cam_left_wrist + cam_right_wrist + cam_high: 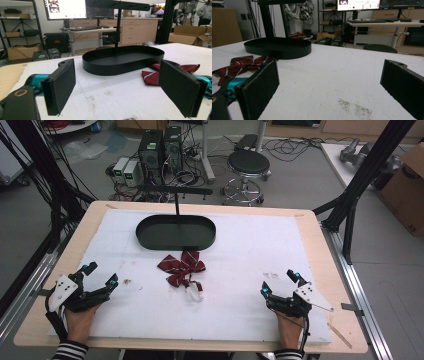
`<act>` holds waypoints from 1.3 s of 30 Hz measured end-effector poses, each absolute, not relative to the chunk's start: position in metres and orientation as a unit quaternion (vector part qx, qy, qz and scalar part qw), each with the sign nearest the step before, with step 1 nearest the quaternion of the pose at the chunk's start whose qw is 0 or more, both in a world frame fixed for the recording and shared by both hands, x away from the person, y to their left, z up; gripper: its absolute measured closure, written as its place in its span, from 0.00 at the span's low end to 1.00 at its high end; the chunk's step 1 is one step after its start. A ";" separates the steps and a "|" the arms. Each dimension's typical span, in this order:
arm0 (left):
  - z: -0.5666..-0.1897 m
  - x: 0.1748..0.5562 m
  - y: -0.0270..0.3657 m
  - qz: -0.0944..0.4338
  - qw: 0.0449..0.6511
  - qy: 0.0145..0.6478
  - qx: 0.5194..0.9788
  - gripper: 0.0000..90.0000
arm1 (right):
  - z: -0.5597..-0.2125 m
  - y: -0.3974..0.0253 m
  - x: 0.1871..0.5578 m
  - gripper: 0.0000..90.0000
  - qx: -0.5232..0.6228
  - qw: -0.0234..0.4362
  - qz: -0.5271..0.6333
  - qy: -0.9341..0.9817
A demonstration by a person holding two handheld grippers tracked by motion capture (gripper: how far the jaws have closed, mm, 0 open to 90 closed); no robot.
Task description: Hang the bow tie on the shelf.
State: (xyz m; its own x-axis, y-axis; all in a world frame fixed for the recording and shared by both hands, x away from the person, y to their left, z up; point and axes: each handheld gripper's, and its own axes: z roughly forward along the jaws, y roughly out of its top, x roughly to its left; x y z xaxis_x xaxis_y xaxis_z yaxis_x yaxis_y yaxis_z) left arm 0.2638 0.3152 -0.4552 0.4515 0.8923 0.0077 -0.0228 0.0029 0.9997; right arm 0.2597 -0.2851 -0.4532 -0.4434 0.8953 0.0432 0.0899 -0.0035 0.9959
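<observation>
While both hands rest at the near edge of the counter (pixel 310 245), the left tongs (pixel 101 273) and the right tongs (pixel 280 282) stand wide apart at the jaws, holding nothing. Between them, toward the middle of the white mat (pixel 240 265), lies a dark red striped bow tie (pixel 181 268) with a white strap end on its near side. It is well apart from both tongs. Just beyond the bow tie sits a black oval tray (pixel 176 232) with a thin upright post (pixel 177 205) rising from it. In the left gripper view the bow tie (pixel 152 76) shows just beside the tray wall (pixel 120 67), partly behind the right-hand pad. In the right gripper view the bow tie (pixel 239 65) lies at the left, in front of the tray (pixel 277 48).
</observation>
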 end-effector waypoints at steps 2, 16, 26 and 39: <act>-0.455 0.264 0.315 0.377 0.607 0.364 0.597 0.17 | -0.453 -0.285 0.260 0.01 0.400 0.344 0.584 0.617; -0.455 0.265 0.315 0.372 0.604 0.365 0.602 0.17 | -0.453 -0.285 0.259 0.01 0.403 0.342 0.586 0.614; -0.453 0.267 0.314 0.362 0.599 0.368 0.612 0.15 | -0.453 -0.285 0.259 0.01 0.403 0.344 0.584 0.615; -0.428 0.264 0.291 0.337 0.592 0.314 0.661 0.15 | -0.453 -0.286 0.260 0.01 0.401 0.345 0.586 0.614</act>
